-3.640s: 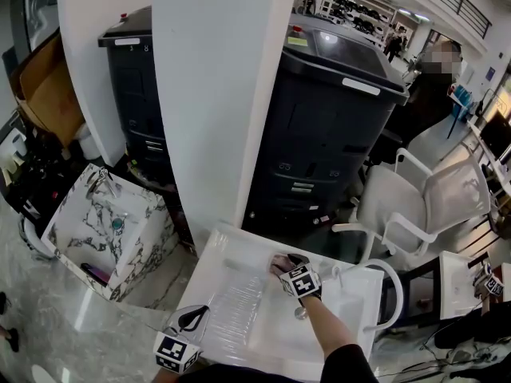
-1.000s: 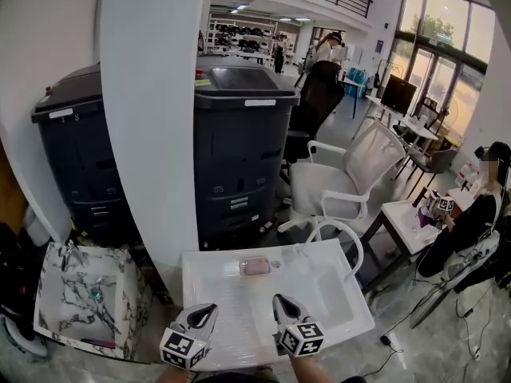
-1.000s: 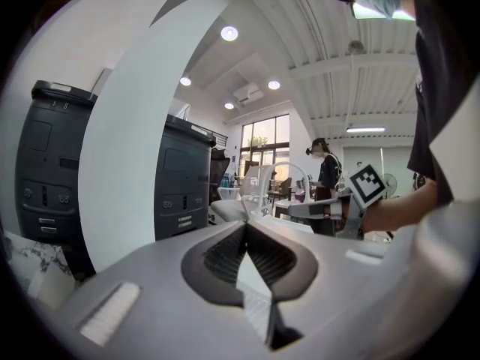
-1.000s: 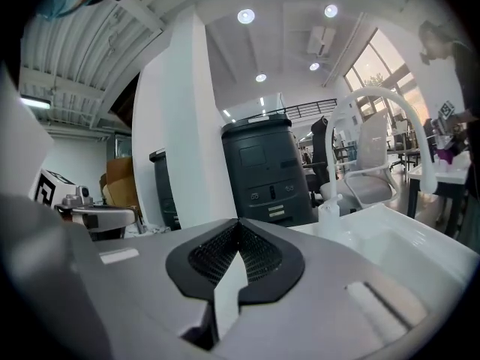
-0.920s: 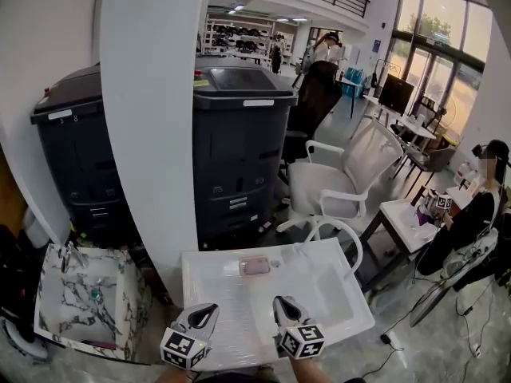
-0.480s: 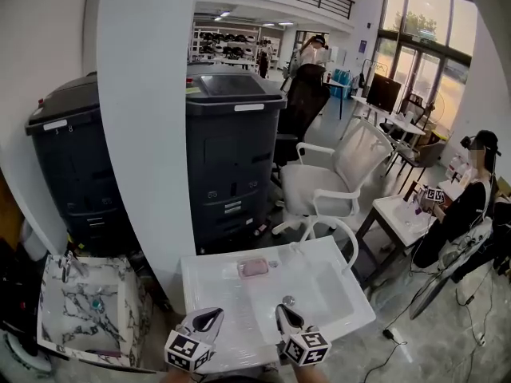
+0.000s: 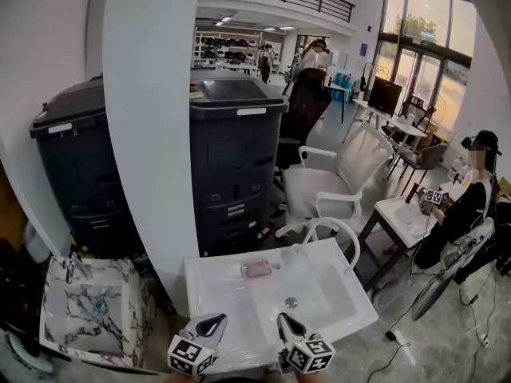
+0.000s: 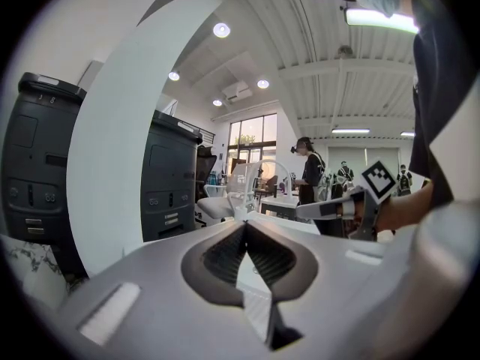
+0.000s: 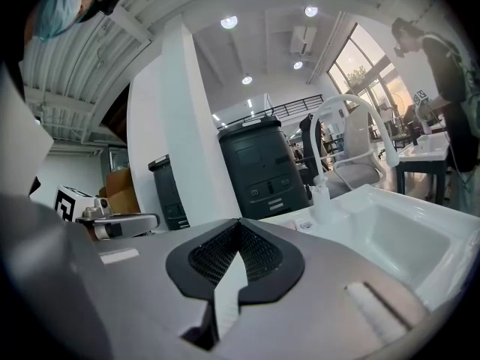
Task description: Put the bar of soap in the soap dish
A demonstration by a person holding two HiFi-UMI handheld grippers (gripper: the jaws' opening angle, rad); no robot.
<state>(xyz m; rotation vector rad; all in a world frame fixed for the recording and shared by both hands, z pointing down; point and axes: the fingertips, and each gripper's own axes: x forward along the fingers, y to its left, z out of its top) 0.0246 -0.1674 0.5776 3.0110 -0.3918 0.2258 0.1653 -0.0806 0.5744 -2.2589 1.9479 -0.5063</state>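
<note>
My left gripper (image 8: pixel 244 225) has its jaws pressed together at the tips, and nothing sits between them. My right gripper (image 9: pixel 238 223) is the same: its pads meet at the point and nothing is caught in them. Each one shows up in the other's view, level with it and apart from it.

From the head view, both grippers sit side by side at the near edge of the white sink (image 7: pixel 211 282), pointing toward 12 o'clock. The left is over the ribbed draining side, and the right is just short of the bowl. The drain (image 7: pixel 291 302) lies at 12 o'clock from the right gripper's tip.

The bar of soap (image 7: pixel 256 269) is a small pink block on the sink's back ledge, well apart from both grippers. It lies at about 1 o'clock from the left and 11 o'clock from the right. I think the pale rim around it is the soap dish (image 7: pixel 243 270), with the bar lying inside, but it is too small here to be sure.

The arched faucet (image 9: pixel 321 197) rises at about 3 o'clock from the soap. Beyond the ledge, at 12 o'clock, stands a dark cabinet (image 7: pixel 235 150), with a wide pale pillar (image 7: pixel 152 134) at 11 o'clock. A white chair (image 7: pixel 331 186) is at 1 o'clock. A marble-patterned basin (image 7: pixel 120 290) sits on the floor at 9 o'clock from the sink.
</note>
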